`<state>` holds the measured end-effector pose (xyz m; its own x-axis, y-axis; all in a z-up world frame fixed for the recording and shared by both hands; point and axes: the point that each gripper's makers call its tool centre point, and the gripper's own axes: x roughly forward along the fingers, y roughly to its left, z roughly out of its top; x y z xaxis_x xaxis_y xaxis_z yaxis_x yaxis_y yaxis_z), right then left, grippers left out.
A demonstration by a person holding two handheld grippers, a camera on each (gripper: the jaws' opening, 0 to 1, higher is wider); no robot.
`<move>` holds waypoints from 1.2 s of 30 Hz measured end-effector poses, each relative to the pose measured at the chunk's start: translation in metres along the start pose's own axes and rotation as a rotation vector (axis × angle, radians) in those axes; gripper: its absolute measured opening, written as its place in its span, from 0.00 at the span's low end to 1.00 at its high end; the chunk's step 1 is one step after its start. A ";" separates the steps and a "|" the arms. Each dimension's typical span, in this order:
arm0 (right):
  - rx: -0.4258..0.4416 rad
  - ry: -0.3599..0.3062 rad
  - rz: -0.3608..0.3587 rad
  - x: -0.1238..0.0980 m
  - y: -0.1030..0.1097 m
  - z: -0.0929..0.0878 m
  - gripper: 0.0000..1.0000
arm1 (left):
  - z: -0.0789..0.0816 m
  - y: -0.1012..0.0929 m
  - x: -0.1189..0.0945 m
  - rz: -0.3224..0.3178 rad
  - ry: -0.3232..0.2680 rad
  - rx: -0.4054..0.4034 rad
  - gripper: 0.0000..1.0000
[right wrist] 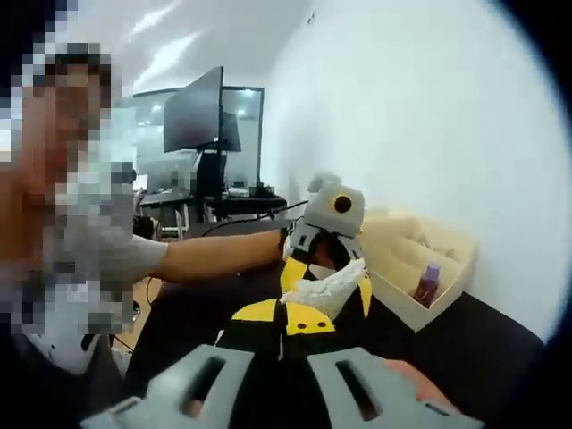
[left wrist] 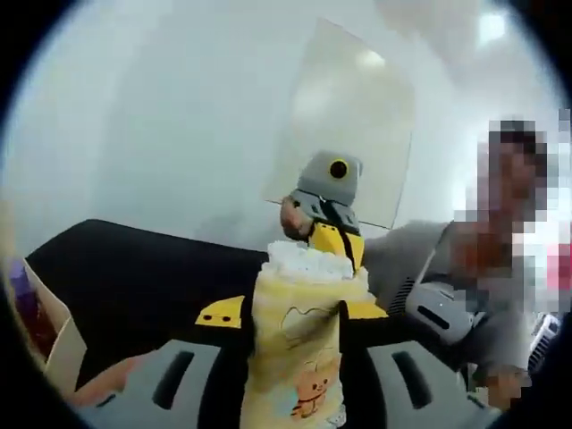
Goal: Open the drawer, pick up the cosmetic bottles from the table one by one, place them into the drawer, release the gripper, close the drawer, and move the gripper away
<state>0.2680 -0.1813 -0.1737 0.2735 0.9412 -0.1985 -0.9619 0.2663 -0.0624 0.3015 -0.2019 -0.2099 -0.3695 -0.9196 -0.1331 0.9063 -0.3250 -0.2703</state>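
left gripper fingers clamp the yellow bottle; right gripper fingers near-shut, nothing visibly between them, drawer beyond.

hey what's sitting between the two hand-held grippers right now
A yellow cartoon-print bottle with a white frilly top stands between them in the left gripper view, gripped by the left hand-held gripper, the right hand-held gripper behind it.

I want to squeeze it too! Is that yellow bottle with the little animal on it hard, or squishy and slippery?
Probably fairly firm: the yellow bottle keeps its straight shape between the left hand-held gripper jaws. It may be a bit slippery, since its printed surface looks smooth. Being tall and narrow with a frilly white top, it could tip easily once set down.
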 end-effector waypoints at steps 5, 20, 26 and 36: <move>-0.022 0.008 -0.001 -0.001 0.000 0.000 0.00 | -0.001 -0.006 -0.003 -0.001 -0.001 0.006 0.28; -0.009 -0.059 -0.038 0.001 0.009 0.000 0.06 | -0.003 -0.040 -0.030 0.105 -0.031 0.026 0.08; -0.003 -0.110 -0.027 0.006 0.019 0.009 0.15 | -0.004 -0.053 -0.040 0.171 -0.039 0.053 0.07; 0.033 -0.204 -0.075 0.001 0.009 0.011 0.33 | -0.008 -0.065 -0.056 0.255 -0.074 0.076 0.07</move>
<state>0.2592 -0.1752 -0.1634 0.3408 0.9401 0.0079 -0.9394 0.3409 -0.0373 0.2623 -0.1273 -0.1923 -0.1136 -0.9866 -0.1171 0.9820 -0.0936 -0.1642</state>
